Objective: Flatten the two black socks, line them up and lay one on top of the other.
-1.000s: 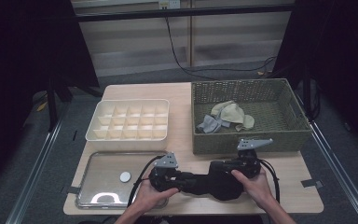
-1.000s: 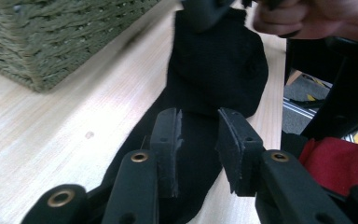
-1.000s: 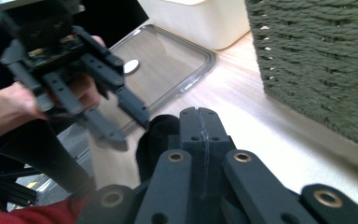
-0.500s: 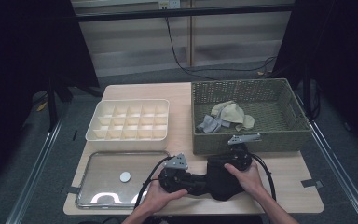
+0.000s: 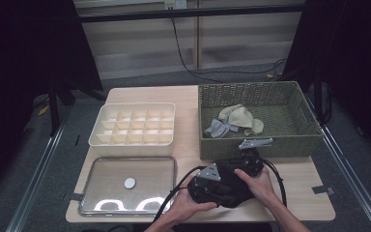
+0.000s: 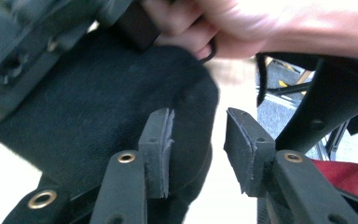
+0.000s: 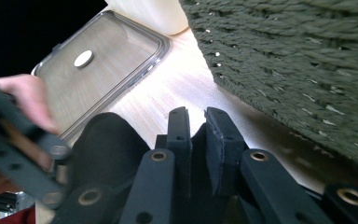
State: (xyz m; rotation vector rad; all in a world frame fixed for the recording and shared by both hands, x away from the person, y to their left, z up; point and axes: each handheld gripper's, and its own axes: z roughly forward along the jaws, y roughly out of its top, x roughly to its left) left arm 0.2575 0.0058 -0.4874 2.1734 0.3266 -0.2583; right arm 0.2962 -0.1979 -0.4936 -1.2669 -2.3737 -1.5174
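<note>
Near the table's [image 5: 294, 186] front edge lies a black, soft, finely woven cloth [image 5: 224, 186]; the right gripper [image 7: 196, 122] pinches its fold, while the left gripper [image 6: 196, 140], jaws just opening, stands spread beside it.

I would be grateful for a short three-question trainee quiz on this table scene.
1. What lies in the woven basket?
A. crumpled pale cloths
B. bottles
C. tools
2. True or false: the small white disc lies on the clear lid.
3. What colour is the cloth at the near edge of the table?
Key: 1 A; 2 true; 3 black.
</note>
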